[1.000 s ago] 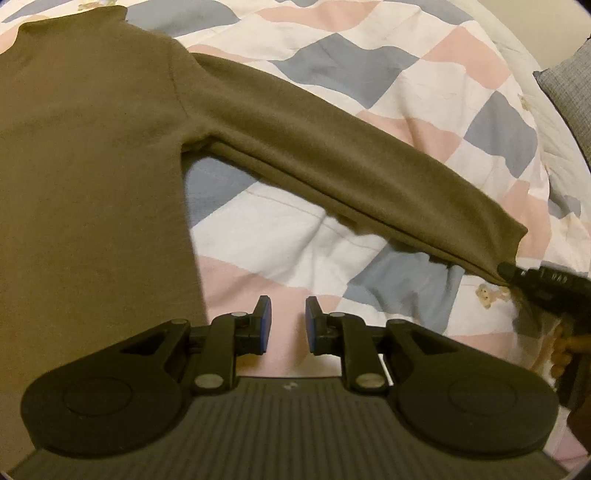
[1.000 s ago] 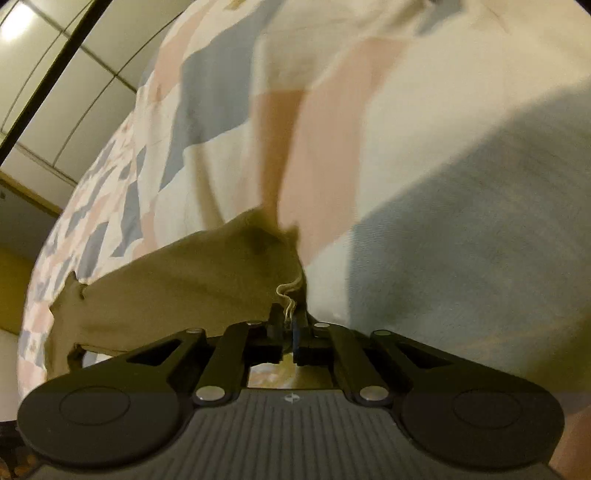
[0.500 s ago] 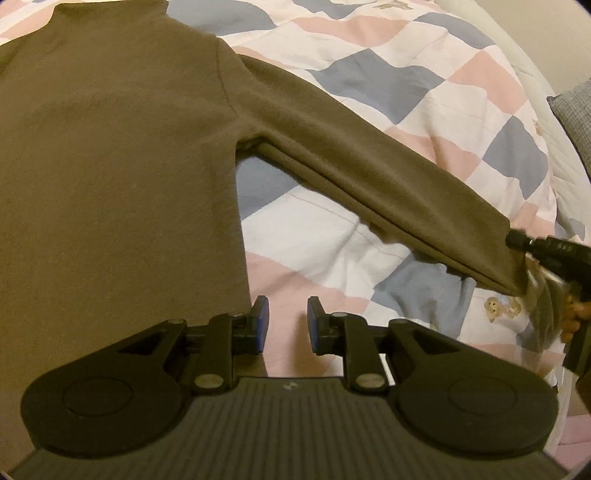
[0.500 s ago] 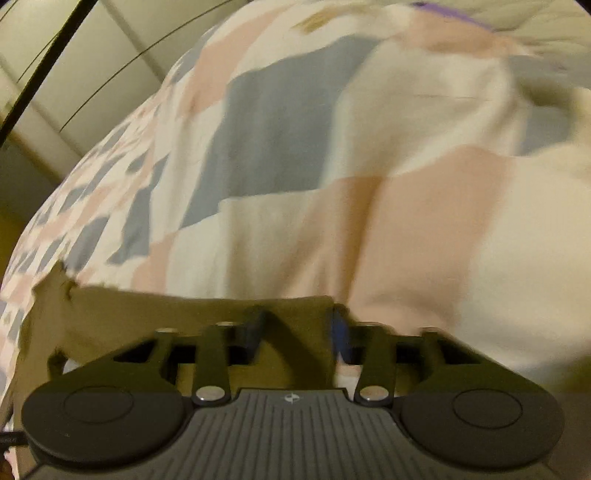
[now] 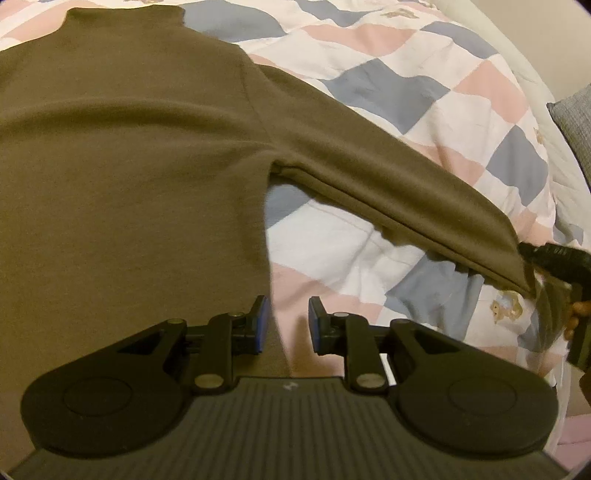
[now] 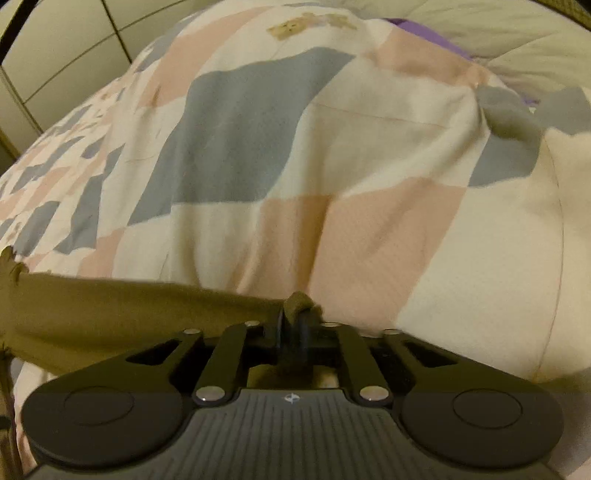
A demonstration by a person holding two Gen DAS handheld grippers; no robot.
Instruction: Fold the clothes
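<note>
An olive-brown long-sleeved sweater (image 5: 122, 177) lies flat on a checked quilt (image 5: 424, 77), collar at the top. Its right sleeve (image 5: 388, 184) stretches out to the right. My left gripper (image 5: 284, 328) is open above the sweater's side hem edge, nothing between its blue pads. At the far right the right gripper (image 5: 546, 254) meets the sleeve cuff. In the right wrist view my right gripper (image 6: 293, 332) is shut on the sleeve cuff (image 6: 299, 301), and the sleeve (image 6: 129, 314) runs off to the left.
The quilt (image 6: 332, 147) in pink, grey-blue and white squares covers the bed. A grey pillow (image 5: 576, 122) sits at the right edge. A purple cloth (image 6: 424, 33) and pale bedding lie at the far side. A person's fingers (image 5: 576, 314) hold the right gripper.
The right gripper opened around the cuff and then shut on it again. The left wrist view has shifted left over the sweater, so the body fills more of the frame.
</note>
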